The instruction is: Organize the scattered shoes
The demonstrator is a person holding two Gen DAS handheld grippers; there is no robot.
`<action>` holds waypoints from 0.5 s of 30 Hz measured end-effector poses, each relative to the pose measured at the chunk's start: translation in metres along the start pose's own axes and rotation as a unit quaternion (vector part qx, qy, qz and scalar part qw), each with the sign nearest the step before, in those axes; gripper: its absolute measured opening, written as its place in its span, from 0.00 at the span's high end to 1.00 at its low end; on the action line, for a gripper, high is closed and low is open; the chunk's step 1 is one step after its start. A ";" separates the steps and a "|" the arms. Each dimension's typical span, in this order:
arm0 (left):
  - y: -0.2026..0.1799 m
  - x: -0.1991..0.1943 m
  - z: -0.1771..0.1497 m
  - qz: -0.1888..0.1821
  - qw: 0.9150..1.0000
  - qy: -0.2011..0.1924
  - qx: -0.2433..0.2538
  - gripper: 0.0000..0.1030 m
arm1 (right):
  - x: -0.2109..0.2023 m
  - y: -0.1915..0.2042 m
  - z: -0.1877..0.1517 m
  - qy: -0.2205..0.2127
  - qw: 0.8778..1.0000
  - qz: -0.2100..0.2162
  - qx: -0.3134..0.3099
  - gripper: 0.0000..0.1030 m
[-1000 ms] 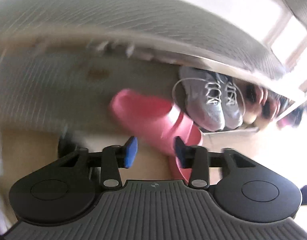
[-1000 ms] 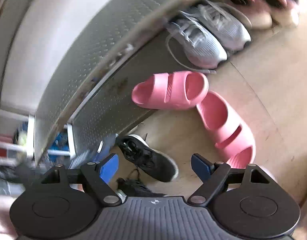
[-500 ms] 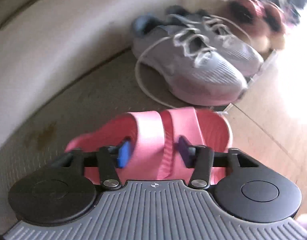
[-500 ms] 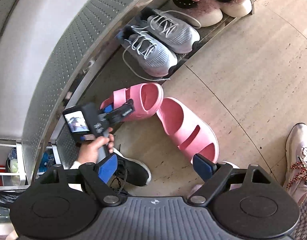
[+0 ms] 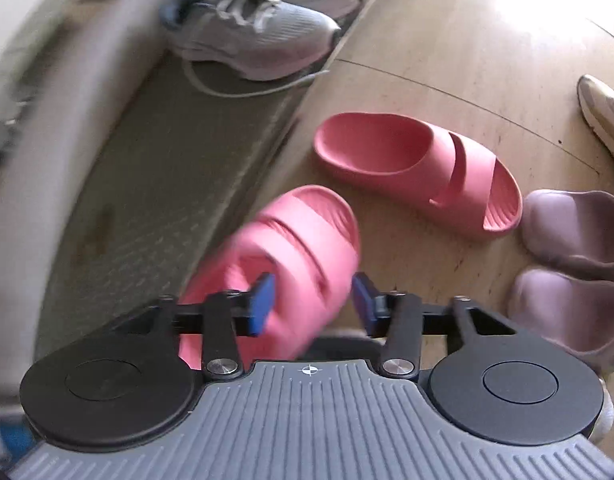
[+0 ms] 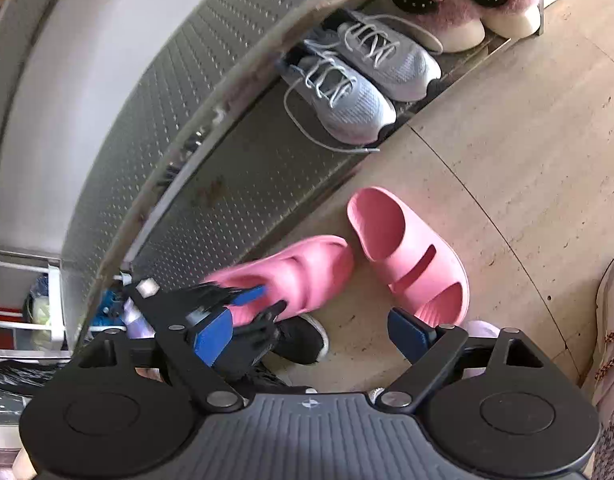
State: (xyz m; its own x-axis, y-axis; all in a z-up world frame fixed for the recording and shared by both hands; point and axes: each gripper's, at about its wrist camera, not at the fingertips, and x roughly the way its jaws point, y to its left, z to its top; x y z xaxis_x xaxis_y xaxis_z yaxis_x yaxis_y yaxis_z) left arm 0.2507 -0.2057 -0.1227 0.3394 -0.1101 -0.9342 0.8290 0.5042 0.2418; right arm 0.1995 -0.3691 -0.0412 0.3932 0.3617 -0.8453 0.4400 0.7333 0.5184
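My left gripper (image 5: 311, 303) is shut on a pink slide sandal (image 5: 291, 256) and holds it just off the floor by the rack's edge; both also show in the right wrist view, the gripper (image 6: 263, 304) and the sandal (image 6: 303, 268). The matching pink sandal (image 5: 419, 168) lies on the floor beside it, also in the right wrist view (image 6: 407, 252). My right gripper (image 6: 310, 334) is open and empty above the floor. The metal shoe rack's lower shelf (image 6: 243, 184) has bare perforated surface to the left of the grey sneakers.
Grey sneakers (image 6: 355, 80) and fuzzy pink slippers (image 6: 459, 4) sit on the shelf. A black sneaker (image 6: 303, 340) lies under the held sandal. Mauve clogs (image 5: 575, 264) and a white sneaker (image 5: 603, 112) lie on the wooden floor at right.
My left gripper closed on the pink sandal at the shelf edge and pulled it back off the shelf toward the floor. The right gripper stayed open, hovering.
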 end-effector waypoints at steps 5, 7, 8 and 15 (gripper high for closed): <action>0.012 -0.088 -0.027 0.046 0.990 0.044 -0.122 0.30 | 0.013 0.016 -0.003 0.007 0.998 -0.012 -0.064 0.16; 0.012 -0.120 -0.039 0.049 0.983 0.036 -0.175 0.20 | 0.023 0.034 -0.011 0.004 0.992 -0.005 -0.129 0.16; 0.012 -0.138 -0.050 0.038 0.976 0.013 -0.214 0.20 | 0.028 0.046 -0.018 -0.009 0.985 -0.002 -0.174 0.16; 0.027 -0.132 -0.096 -0.007 0.937 -0.005 -0.350 0.27 | 0.102 0.087 -0.067 -0.034 0.900 -0.039 -0.432 0.29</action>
State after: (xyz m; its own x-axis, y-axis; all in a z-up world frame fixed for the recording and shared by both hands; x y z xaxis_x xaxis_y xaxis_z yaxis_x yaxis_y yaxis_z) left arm 0.1858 -0.0950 -0.0184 0.3373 -0.1266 -0.9328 0.3401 0.9404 -0.0047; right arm 0.2232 -0.2299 -0.0908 0.4501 0.2746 -0.8497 -0.3129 0.9397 0.1379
